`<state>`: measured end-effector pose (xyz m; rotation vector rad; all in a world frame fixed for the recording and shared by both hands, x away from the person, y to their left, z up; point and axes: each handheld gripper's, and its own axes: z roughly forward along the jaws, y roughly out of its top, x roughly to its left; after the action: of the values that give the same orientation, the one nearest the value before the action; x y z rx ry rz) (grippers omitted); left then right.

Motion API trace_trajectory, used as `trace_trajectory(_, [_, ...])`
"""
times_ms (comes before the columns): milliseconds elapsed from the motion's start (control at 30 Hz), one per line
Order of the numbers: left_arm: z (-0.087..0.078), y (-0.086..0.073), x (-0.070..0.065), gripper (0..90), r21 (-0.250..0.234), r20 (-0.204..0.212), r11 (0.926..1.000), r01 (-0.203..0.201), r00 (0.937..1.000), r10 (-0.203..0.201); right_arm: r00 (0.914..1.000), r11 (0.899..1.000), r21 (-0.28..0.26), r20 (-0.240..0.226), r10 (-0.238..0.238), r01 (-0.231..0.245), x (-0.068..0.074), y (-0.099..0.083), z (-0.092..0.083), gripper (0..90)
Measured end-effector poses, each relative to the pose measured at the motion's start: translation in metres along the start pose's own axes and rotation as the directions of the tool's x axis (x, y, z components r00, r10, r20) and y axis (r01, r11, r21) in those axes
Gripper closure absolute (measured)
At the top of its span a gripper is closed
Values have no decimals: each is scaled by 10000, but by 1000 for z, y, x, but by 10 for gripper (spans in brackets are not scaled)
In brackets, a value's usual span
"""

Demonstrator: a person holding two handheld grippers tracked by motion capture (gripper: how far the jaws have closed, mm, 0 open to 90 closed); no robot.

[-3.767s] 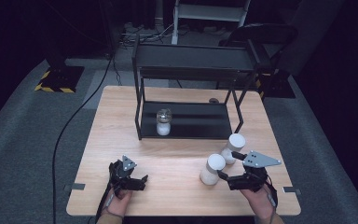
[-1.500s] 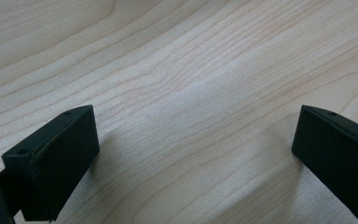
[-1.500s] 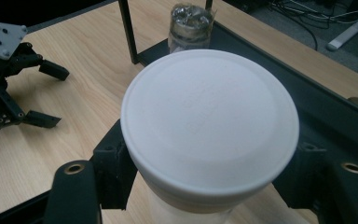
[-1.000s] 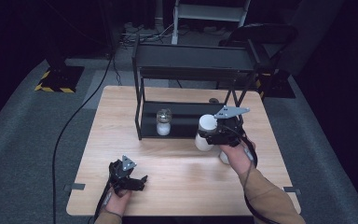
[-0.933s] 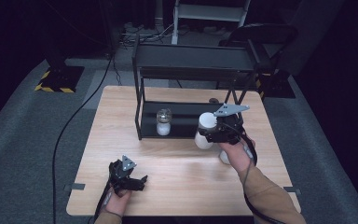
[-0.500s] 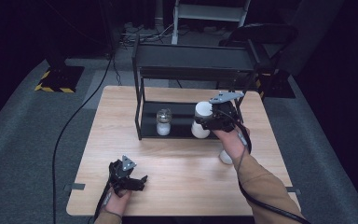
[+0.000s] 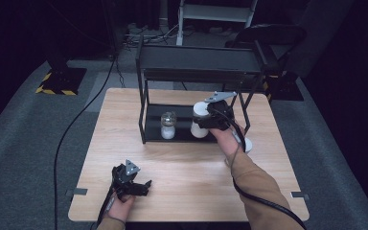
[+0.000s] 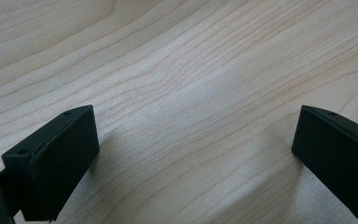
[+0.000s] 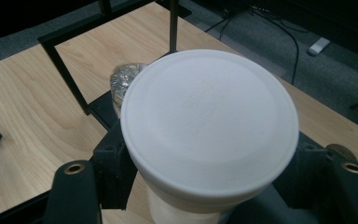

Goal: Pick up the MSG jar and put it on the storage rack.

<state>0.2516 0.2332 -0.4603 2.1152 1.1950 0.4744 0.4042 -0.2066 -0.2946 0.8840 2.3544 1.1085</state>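
- Right gripper point(image 7: 210, 120) clamped on white lidded jar point(image 7: 200, 120), held at front edge of black rack point(image 7: 196, 62), just right of glass jar point(image 7: 167, 125).
- Jar likely light, rigid, smooth; grip below lid rim.
- Left gripper point(image 7: 133, 184) jaws apart, well in front of rack.

One black metal rack point(image 7: 196, 62) stands on the one wooden table point(image 7: 172, 158). There are three containers: one clear jar point(image 7: 167, 125) with a crinkled foil-like top on the rack's lower shelf, and two white tubs, one white tub point(image 7: 200, 120) held at the shelf and another white tub point(image 7: 245, 143) on the table, partly hidden behind the forearm. Two grippers are on hand, the left gripper point(image 7: 141, 186) and the right gripper point(image 7: 206, 122).
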Motion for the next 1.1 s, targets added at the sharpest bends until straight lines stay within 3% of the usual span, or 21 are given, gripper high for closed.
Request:
trace_trajectory(700, [0,0,0,1,-3,-3,10000,5,10000,-5,9973,9957,682,431,594,-622,2,-7,68,334])
trace_trajectory(1100, [0,0,0,1,-1,3,10000,-7,10000,7,9950,9932,730,485,876,-910,1,-12,82,333])
